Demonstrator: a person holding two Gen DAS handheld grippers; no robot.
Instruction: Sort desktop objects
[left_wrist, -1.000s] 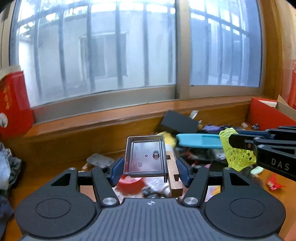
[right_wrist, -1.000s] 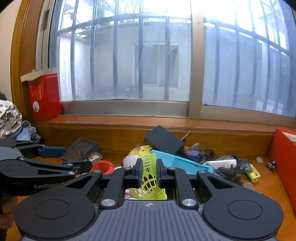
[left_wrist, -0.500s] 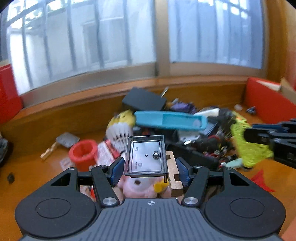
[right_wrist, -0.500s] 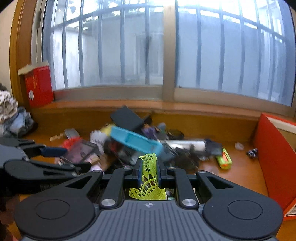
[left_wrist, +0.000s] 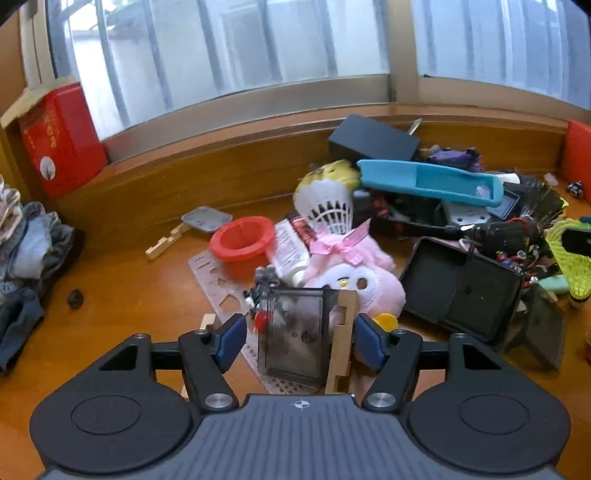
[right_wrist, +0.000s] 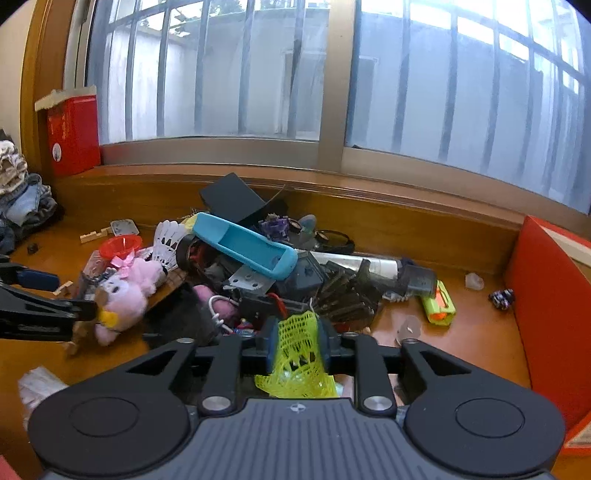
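My left gripper (left_wrist: 299, 341) hangs low over the desk (left_wrist: 129, 295), just in front of a pink plush toy (left_wrist: 354, 273). Its jaws are opening. A smoky clear plastic box (left_wrist: 291, 332) and a notched wooden piece (left_wrist: 341, 339) stand tilted between the blue pads, with a gap at the left pad. My right gripper (right_wrist: 298, 345) is at the near edge of the pile. Its jaws are opening too, but both pads still touch a yellow-green mesh shuttlecock (right_wrist: 297, 354). The same shuttlecock (left_wrist: 570, 264) shows at the right edge of the left wrist view.
A heap fills the middle of the desk: red cup (left_wrist: 243, 240), white shuttlecock (left_wrist: 327, 206), blue case (left_wrist: 428, 181), black tray (left_wrist: 461, 291), toy dart gun (right_wrist: 437, 304). A red box (right_wrist: 546, 295) walls off the right. Clothes (left_wrist: 22, 240) lie at the left.
Both grippers came down and tipped towards the pile. The left jaws widened, and the box and wooden piece sagged and tilted. The right jaws widened around the shuttlecock.
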